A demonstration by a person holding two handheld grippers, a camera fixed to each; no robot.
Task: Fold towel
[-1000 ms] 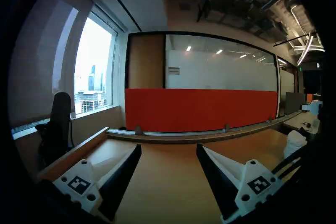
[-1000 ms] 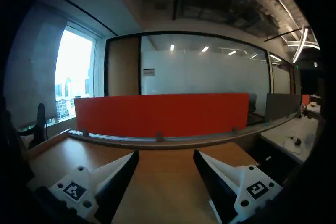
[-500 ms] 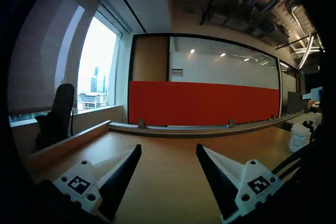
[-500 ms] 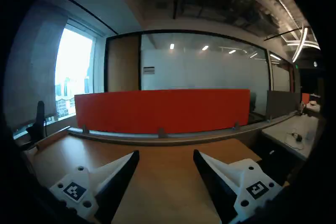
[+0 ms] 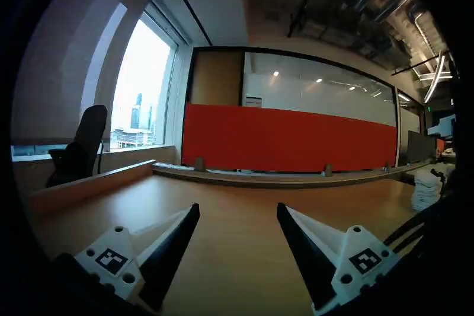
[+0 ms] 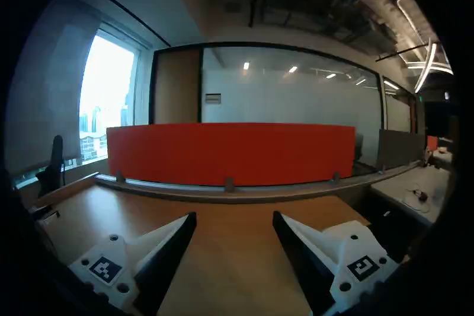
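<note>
**Inspector A:** Wood-toned laminate desk surface (image 5: pixel 237 257) runs bare beneath both tools. Where does the towel lie?

**Inspector B:** Not confirmed. The one candidate is a white layered-looking heap (image 5: pixel 428 188) at the far right edge of the left gripper view, resting towards the desk's right end. It is too small and blurred to certify as cloth.

**A:** Its relation to the claws?

**B:** It sits well apart from the left gripper (image 5: pixel 237 206), ahead and off to its right. Its position relative to the right gripper (image 6: pixel 233 214) cannot be told.

**A:** Claw state?

**B:** On each tool the jaws stand spread wide with nothing between the fingers. Both are held low over the desk, facing the long red fabric partition panel (image 5: pixel 284 138).

**A:** Handling assessment, supposing it is the towel?

**B:** In my judgement it is light, soft and limp, and not fragile. It would sag and bunch when lifted, with little risk of slipping. I recommend taking it at two neighbouring corners, one claw each. Each claw should pinch a single layer at the hem, so the cloth can be spread flat before any fold.
</note>
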